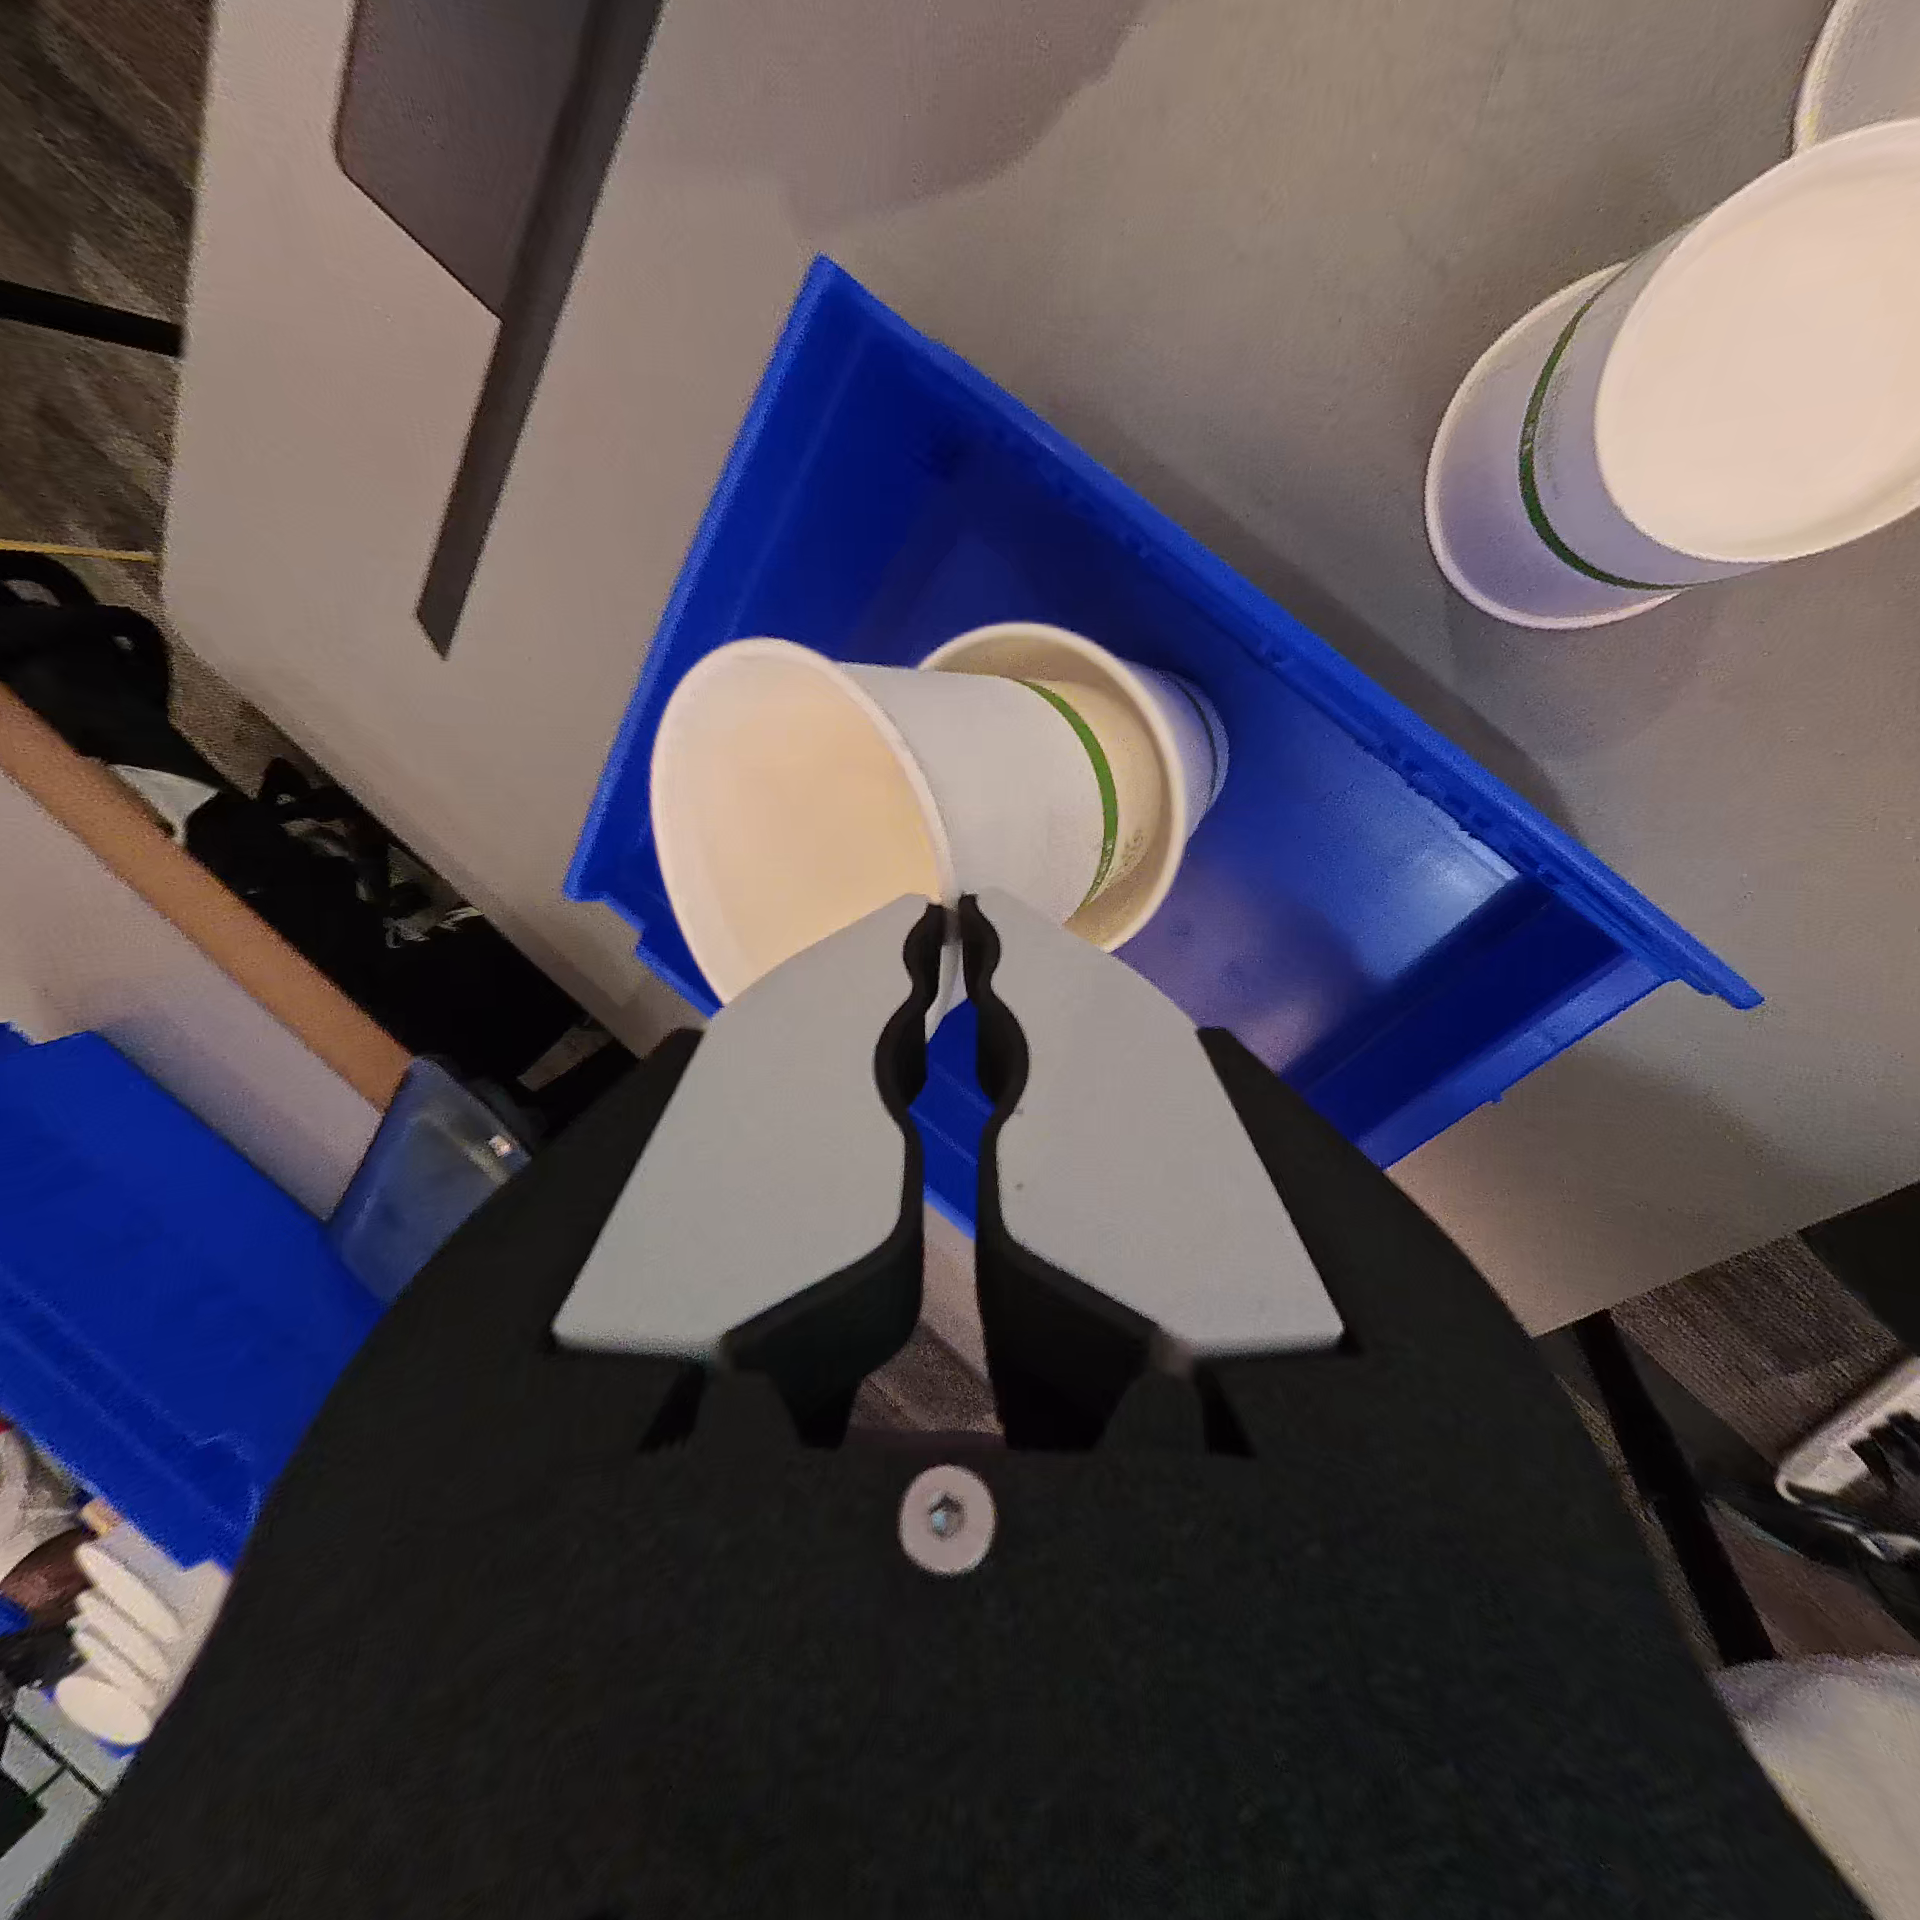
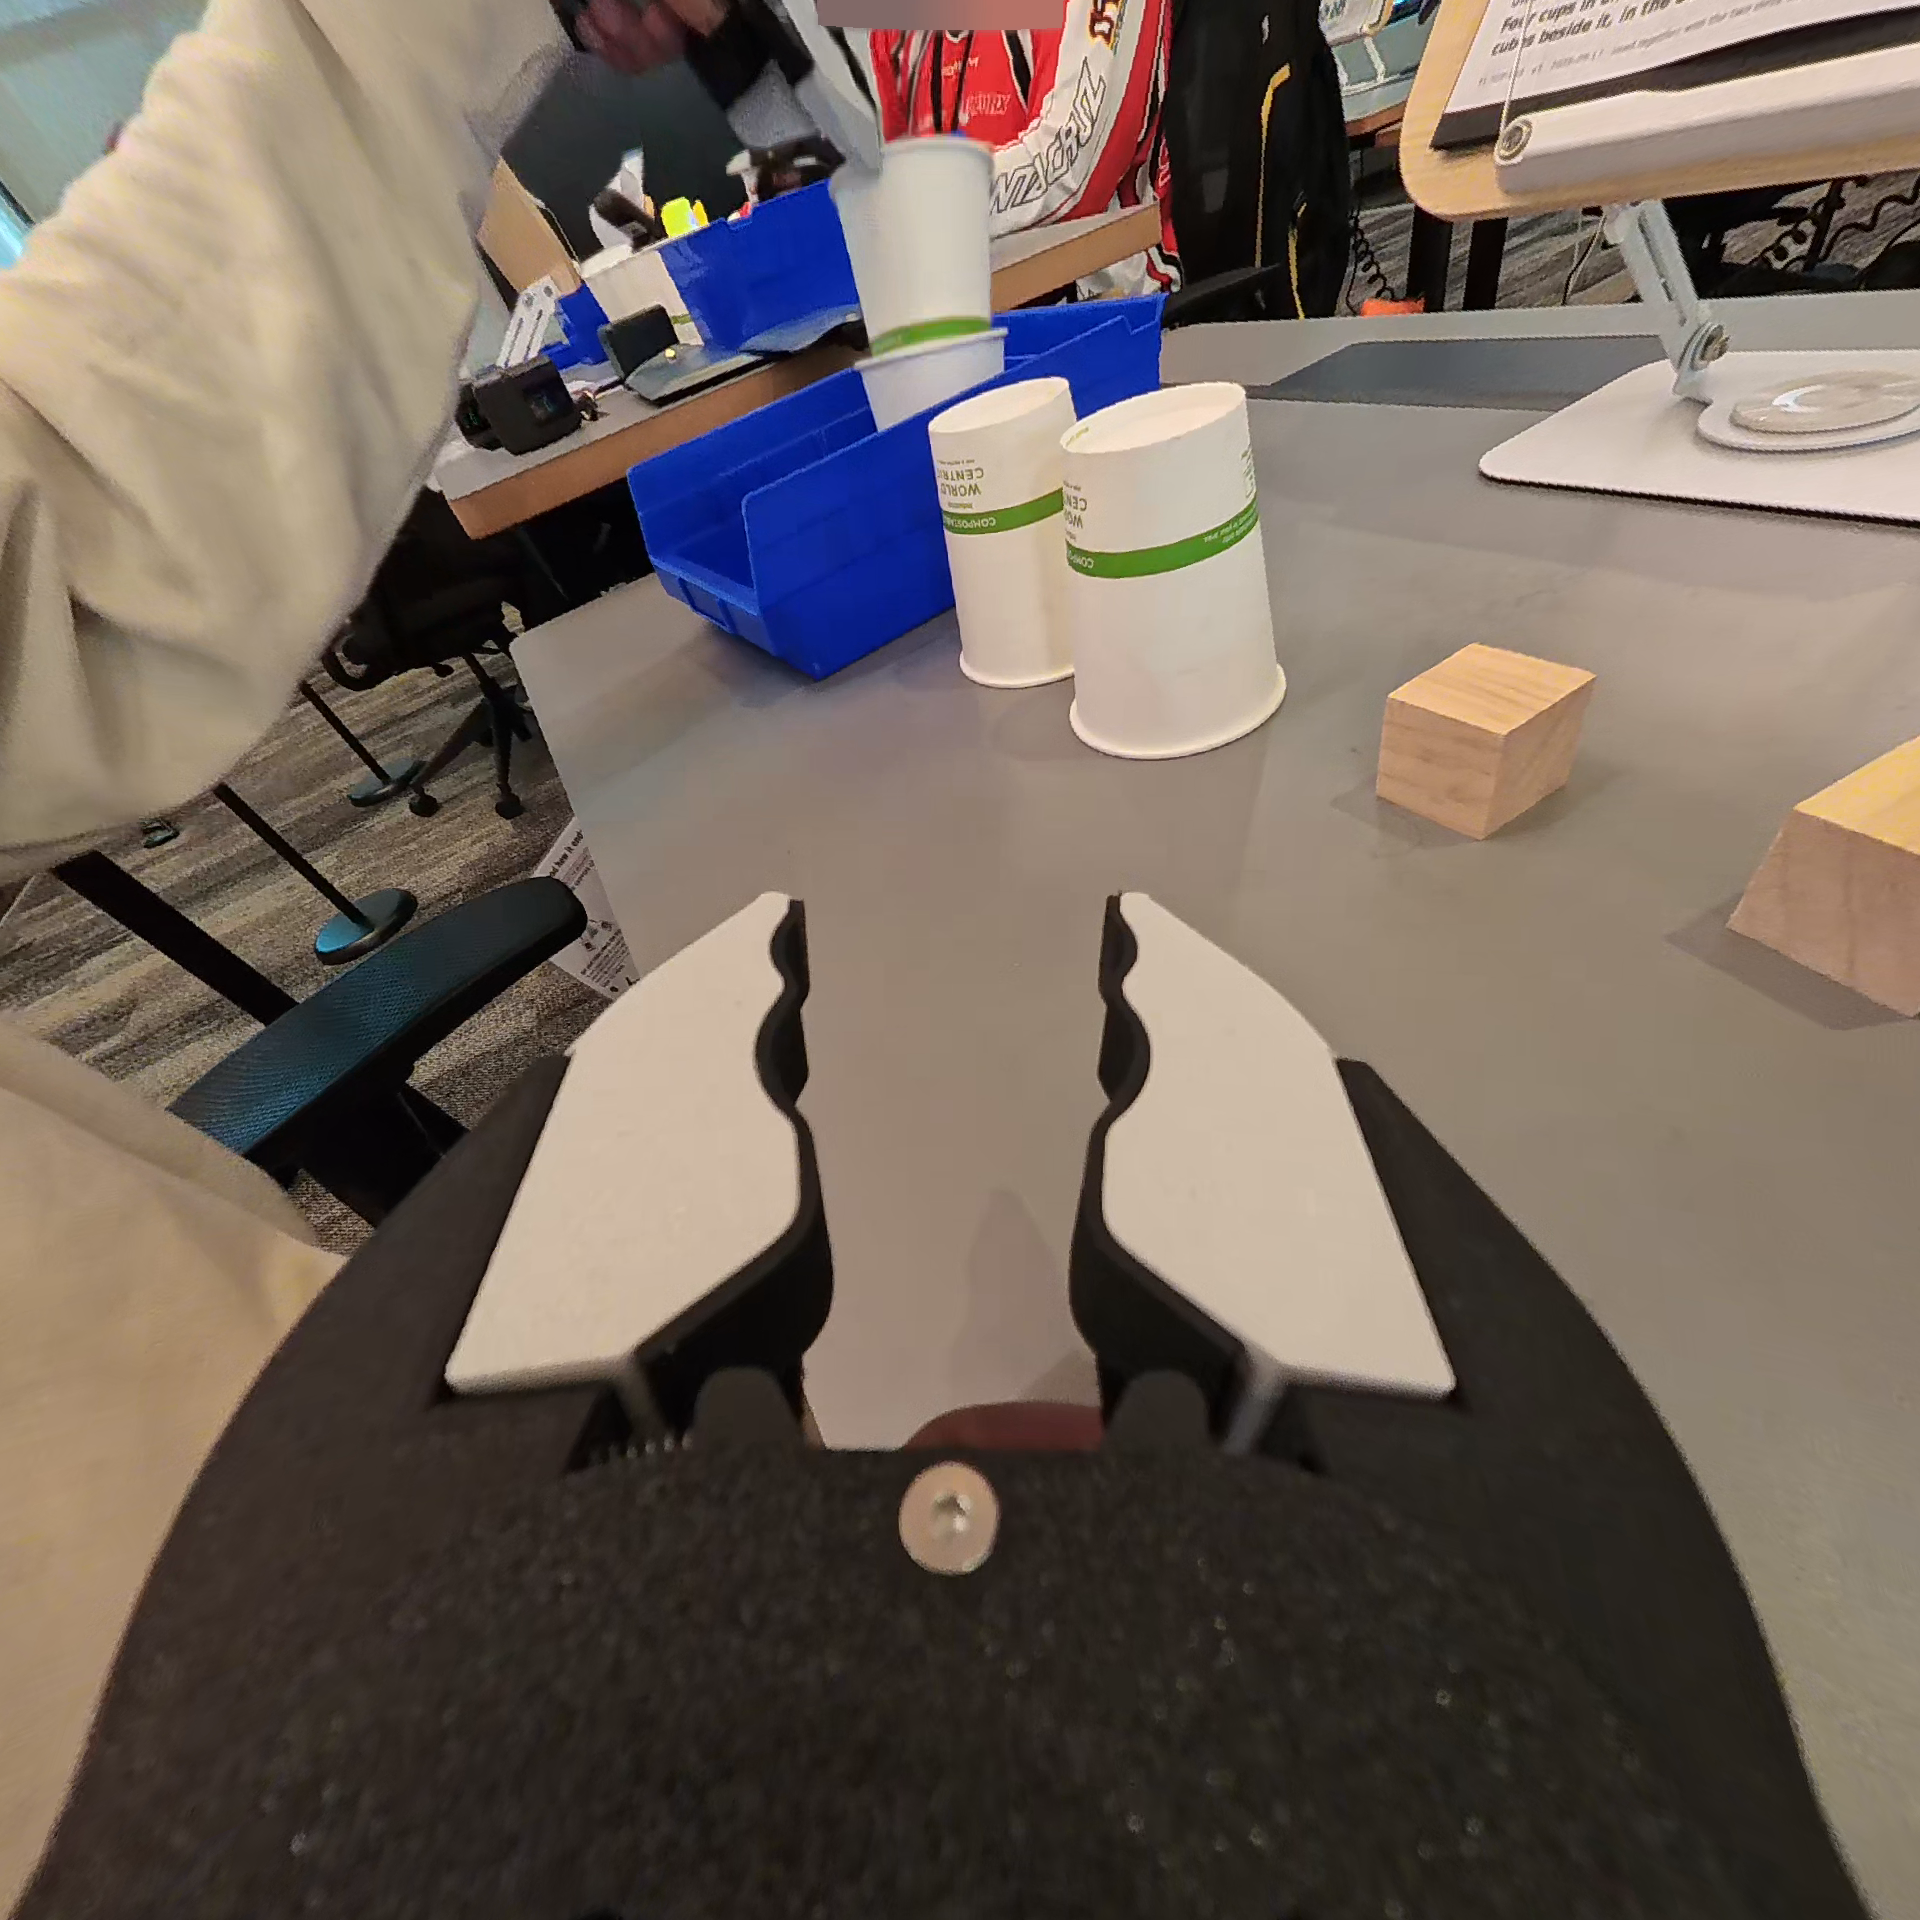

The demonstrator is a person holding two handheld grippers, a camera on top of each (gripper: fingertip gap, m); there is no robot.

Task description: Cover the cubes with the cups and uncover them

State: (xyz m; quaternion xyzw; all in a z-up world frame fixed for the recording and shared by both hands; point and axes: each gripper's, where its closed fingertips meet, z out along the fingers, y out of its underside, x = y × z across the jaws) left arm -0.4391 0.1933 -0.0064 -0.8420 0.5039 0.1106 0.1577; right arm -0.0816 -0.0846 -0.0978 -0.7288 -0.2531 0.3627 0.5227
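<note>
My left gripper (image 1: 953,914) is shut on the rim of a white paper cup (image 1: 821,800) with a green band. The cup's base sits partly inside a second cup (image 1: 1153,769) that stands in the blue bin (image 1: 1351,831). In the right wrist view the held cup (image 2: 920,249) hangs over the bin cup (image 2: 930,379). Two upside-down cups (image 2: 1013,530) (image 2: 1169,582) stand on the grey table beside the bin (image 2: 831,540); one also shows in the left wrist view (image 1: 1662,416). Two bare wooden cubes (image 2: 1481,738) (image 2: 1839,894) lie to their right. My right gripper (image 2: 951,925) is open and empty, low over the table.
A white stand (image 2: 1714,416) holding a sheet is at the table's far right. A cream sleeve (image 2: 208,364) fills the left. An office chair (image 2: 395,997) is past the table's left edge. Another table with blue bins (image 2: 748,260) and a seated person (image 2: 1049,94) lie behind.
</note>
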